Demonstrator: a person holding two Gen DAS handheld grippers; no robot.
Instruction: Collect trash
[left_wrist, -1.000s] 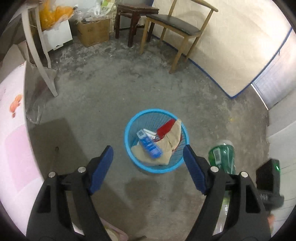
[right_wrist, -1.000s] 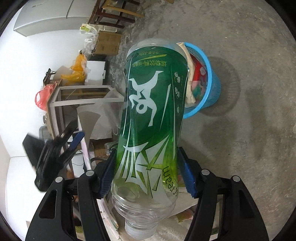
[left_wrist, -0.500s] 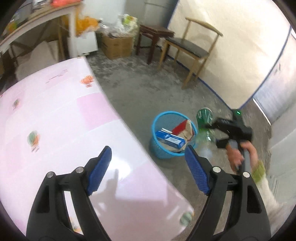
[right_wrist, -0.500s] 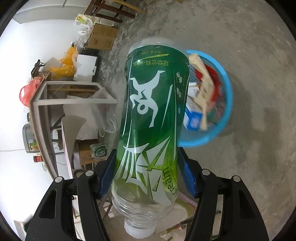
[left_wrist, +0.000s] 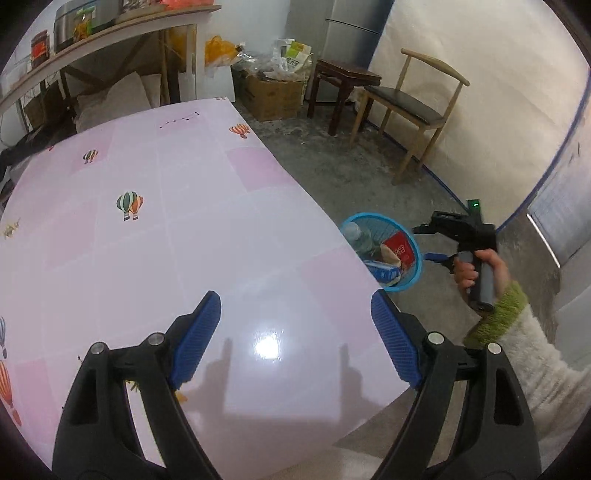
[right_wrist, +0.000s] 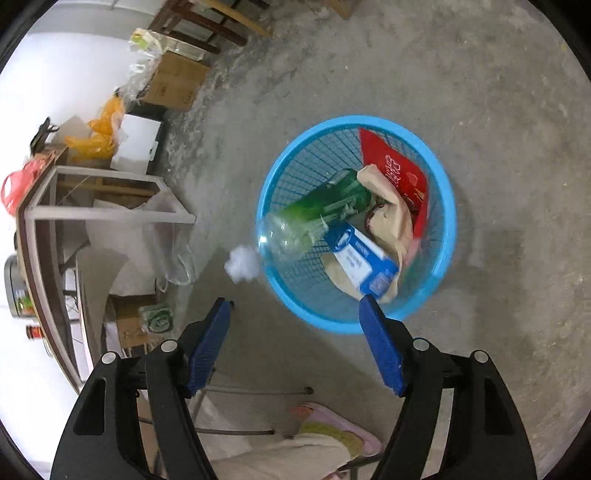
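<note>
Green plastic bottle (right_wrist: 325, 208): it lies tilted inside the blue mesh basket (right_wrist: 445, 236), clear neck end up against the rim nearest the white-framed rack (right_wrist: 107, 214), base pointing down toward the basket's middle. Its outline is motion-blurred, and I cannot tell whether it has settled.

Other basket contents: a blue-and-white carton (right_wrist: 364, 264) just beside the bottle, a crumpled tan paper bag (right_wrist: 393, 218) beyond the carton, and a red packet (right_wrist: 397, 177) against the far wall of the basket.

My right gripper (right_wrist: 295, 345) hangs above the concrete floor (right_wrist: 498, 92) at the near edge of the basket. Its jaws stand wide apart with nothing between them.

My left gripper (left_wrist: 295, 347) is over the pink balloon-print table (left_wrist: 147, 229), well apart from the basket, which stands on the floor past the table's edge. Its jaws are likewise spread and empty.

From the left wrist view, my right hand (left_wrist: 480, 271) grips the right tool's handle just beside the basket.
</note>
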